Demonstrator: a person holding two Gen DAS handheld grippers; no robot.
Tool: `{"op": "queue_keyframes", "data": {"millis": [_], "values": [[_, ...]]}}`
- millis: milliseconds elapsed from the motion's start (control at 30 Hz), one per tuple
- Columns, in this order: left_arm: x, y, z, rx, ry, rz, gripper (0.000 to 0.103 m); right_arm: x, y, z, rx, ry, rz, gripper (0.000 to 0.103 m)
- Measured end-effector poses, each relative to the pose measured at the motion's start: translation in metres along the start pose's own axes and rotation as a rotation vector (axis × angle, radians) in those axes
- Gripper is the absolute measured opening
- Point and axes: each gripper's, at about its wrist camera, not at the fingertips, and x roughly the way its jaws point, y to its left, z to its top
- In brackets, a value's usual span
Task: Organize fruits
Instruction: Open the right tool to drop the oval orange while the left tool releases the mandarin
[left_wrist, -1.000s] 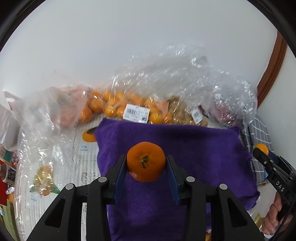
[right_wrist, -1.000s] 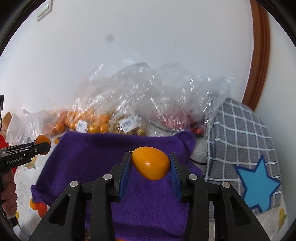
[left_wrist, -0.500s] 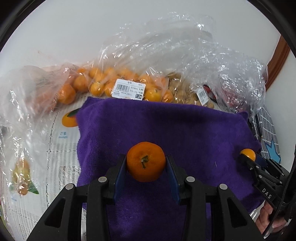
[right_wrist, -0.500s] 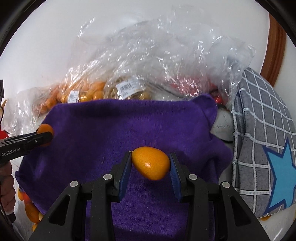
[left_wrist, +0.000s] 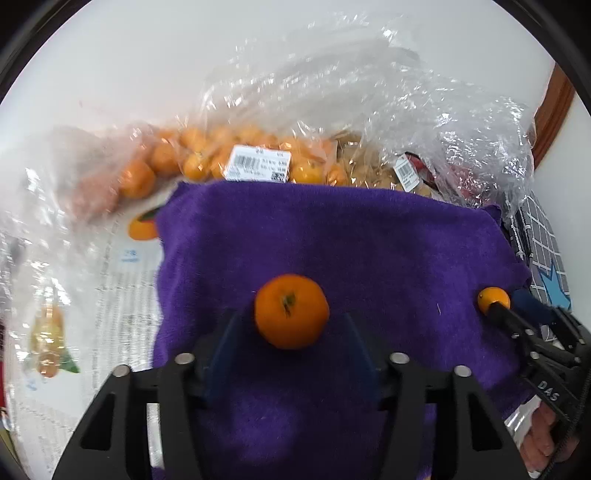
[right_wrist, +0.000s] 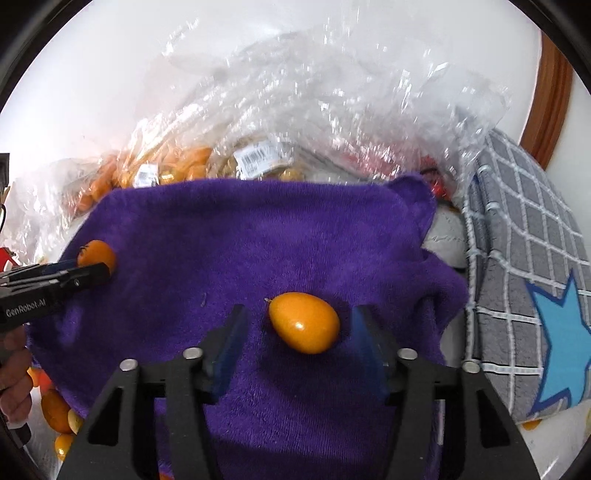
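Observation:
A round mandarin (left_wrist: 291, 311) with a green stem scar rests on the purple towel (left_wrist: 332, 240). It sits between the fingers of my left gripper (left_wrist: 291, 326), whose jaws are opening, and the blue pads (left_wrist: 221, 339) stand clear of it on both sides. In the right wrist view a smooth oval orange fruit (right_wrist: 303, 322) lies on the same towel (right_wrist: 240, 240). My right gripper (right_wrist: 299, 314) is around it, jaws opening, with a gap at each pad. Each view shows the other gripper at the towel's edge: the right gripper (left_wrist: 511, 308) and the left gripper (right_wrist: 90, 268).
Clear plastic bags (left_wrist: 369, 110) of mandarins (left_wrist: 192, 162) with barcode labels (left_wrist: 258, 167) lie behind the towel against a white wall. A grey chequered cushion with a blue star (right_wrist: 535, 277) lies to the right. Loose oranges (right_wrist: 55, 410) lie lower left. A printed sheet (left_wrist: 122, 295) lies left.
Both grippers came down to the towel holding their fruits, then their jaws spread apart. The mandarin and the oval fruit now lie free on the cloth.

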Motion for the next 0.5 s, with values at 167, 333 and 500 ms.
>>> {"op": "queue_keyframes", "data": {"millis": [167, 333, 500], "values": [[-0.032, -0.003, -0.009, 0.035, -0.038, 0.040, 0.065, -0.036, 0.003, -0.005, 0.008, -0.072, -0.046, 0.062], [-0.066, -0.005, -0.030, 0.046, -0.072, 0.064, 0.066, -0.075, 0.001, -0.019, 0.029, -0.106, -0.053, 0.062], [-0.098, -0.004, -0.057, 0.032, -0.093, 0.032, 0.066, -0.110, 0.003, -0.039, 0.031, -0.137, -0.096, 0.062]]}}
